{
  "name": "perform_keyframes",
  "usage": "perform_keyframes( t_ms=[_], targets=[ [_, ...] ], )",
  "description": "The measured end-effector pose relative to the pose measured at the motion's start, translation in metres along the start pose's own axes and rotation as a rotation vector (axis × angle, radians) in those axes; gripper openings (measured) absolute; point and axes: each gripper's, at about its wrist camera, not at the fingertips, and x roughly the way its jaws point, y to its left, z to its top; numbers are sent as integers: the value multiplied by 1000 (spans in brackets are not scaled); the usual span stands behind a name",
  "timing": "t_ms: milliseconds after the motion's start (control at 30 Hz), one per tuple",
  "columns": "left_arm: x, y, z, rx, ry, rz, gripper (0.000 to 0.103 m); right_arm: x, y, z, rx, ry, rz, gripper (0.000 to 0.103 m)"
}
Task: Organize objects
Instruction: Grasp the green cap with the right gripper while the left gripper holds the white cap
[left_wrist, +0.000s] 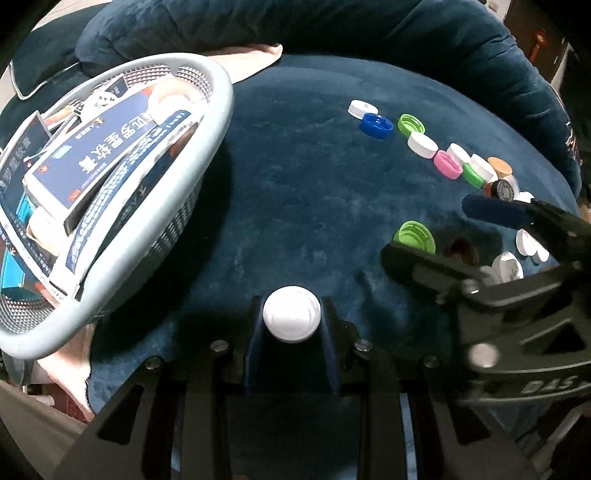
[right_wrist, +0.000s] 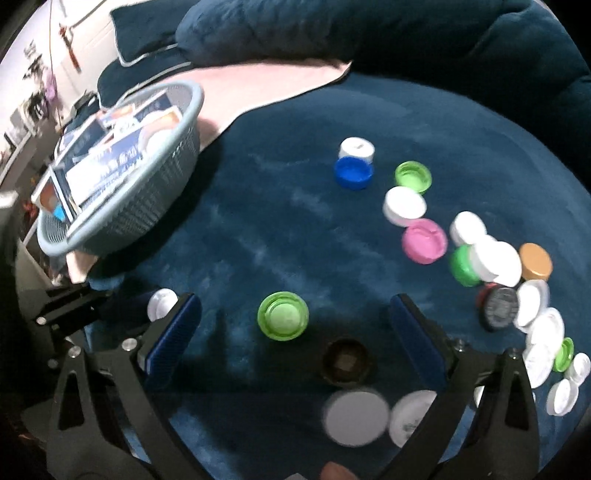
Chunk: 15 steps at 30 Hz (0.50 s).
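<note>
One white cap (left_wrist: 291, 314) clamped in left gripper (left_wrist: 291, 321); right gripper (right_wrist: 295, 332) jaws apart, green cap (right_wrist: 283, 315) between them.

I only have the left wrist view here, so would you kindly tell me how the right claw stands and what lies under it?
Observer: The right claw is open, its blue pads spread wide above the dark blue plush cushion.
Operator: Thank you. Is anything between its pads?
Observer: Yes, an upturned light green plastic bottle cap lies between them, untouched by either pad.
Operator: Anything else close by?
Observer: A dark brown bottle cap sits just nearer the camera, also between the pads, and a blurred round white cap lies nearer still.
</note>
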Motion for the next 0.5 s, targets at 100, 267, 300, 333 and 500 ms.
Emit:
perform_keyframes(
  t_ms=[100, 267, 300, 333, 500],
  targets=[
    [2, 3, 2, -1, 1, -8, 30, 4, 1, -2, -9, 3, 2, 82],
    [3, 3, 0, -8, -5, -19, 30, 4, 0, -5, -8, 7, 16, 31],
    [1, 4, -2, -11, -7, -22, 30, 1, -2, -4, 8, 1, 28, 31],
    [0, 4, -1, -13, -9, -26, 30, -2, -5, -3, 28, -9, 36, 31],
    [-12, -1, 3, -10, -43, -58, 30, -20, -15, -2, 100, -59, 49, 31]
  ],
)
